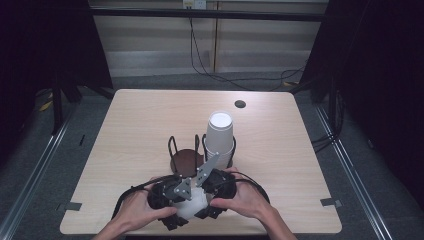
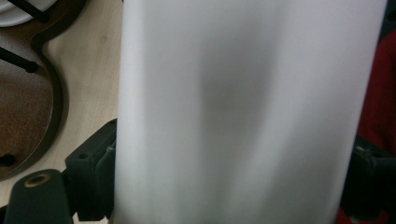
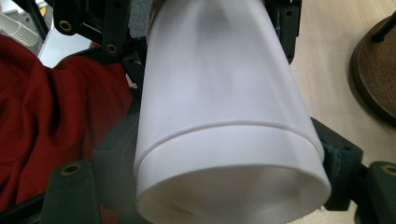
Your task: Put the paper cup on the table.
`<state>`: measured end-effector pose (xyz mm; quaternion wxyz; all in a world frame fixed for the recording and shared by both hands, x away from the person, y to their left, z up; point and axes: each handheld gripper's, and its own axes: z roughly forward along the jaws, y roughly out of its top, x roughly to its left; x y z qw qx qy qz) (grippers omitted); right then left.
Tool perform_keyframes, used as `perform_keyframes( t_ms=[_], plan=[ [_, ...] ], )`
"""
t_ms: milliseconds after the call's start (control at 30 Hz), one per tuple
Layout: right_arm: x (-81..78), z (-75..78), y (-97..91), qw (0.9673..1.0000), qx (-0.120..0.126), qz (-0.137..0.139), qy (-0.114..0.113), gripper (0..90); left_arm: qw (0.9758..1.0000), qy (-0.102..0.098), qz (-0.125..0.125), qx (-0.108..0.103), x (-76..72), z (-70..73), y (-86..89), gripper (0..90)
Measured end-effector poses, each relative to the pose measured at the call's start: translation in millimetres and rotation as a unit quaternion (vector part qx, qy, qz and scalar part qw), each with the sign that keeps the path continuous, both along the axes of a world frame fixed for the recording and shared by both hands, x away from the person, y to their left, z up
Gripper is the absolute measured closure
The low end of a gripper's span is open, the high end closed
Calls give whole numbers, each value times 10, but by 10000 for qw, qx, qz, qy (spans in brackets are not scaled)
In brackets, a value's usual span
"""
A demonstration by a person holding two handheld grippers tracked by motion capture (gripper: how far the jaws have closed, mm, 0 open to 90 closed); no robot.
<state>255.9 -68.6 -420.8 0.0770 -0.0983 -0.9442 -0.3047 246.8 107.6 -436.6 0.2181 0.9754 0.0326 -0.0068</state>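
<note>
A white paper cup (image 3: 219, 121) lies on its side, nested in a second cup, at the table's near edge.

Upturned cup stack (image 1: 220, 131) in wire holder (image 1: 200, 152), table (image 1: 130, 125).

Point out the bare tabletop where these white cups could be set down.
Free: the wide strip of table left of the wire cup holder, the strip right of the inverted cup stack, and the far band by the grommet hole. Crowded: the near edge, where both claws meet around the white cups.
</note>
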Motion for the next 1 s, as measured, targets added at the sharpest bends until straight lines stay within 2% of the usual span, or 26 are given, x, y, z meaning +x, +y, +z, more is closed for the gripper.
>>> perform_keyframes(
  t_ms=[167,267,367,400,433,500,533,667,800,1000],
  plan=[
    [9,-11,2,10000,-10,-16,-36,240,9995,-153,-58,-268,-1,-19,43,126],
    [9,-3,-13,10000,-9,-51,-13,239,9983,-240,-135,-506,-9,12,92,122],
    [4,6,-23,10000,3,-86,40,239,9978,-208,-186,-608,3,17,117,122],
    [2,8,-23,10000,-6,-80,12,239,9973,-257,-169,-661,6,18,127,121],
    [1,9,-23,9999,52,-80,-86,240,9971,-233,-175,-698,10,22,136,120],
    [-4,14,-21,9999,45,-89,-125,241,9962,-229,-153,-820,19,24,158,120],
    [-4,13,-20,9998,55,-97,-141,240,9960,-200,-219,-843,26,29,167,120],
    [-9,8,-22,9999,21,-95,-54,240,9951,-198,-206,-948,31,39,191,123],
    [-3,20,-37,9998,92,-117,-107,240,9939,-180,-167,-1078,34,61,210,125],
    [-4,27,-71,9999,93,-68,-71,240,9919,-171,-210,-1241,33,63,222,127]
  ],
)
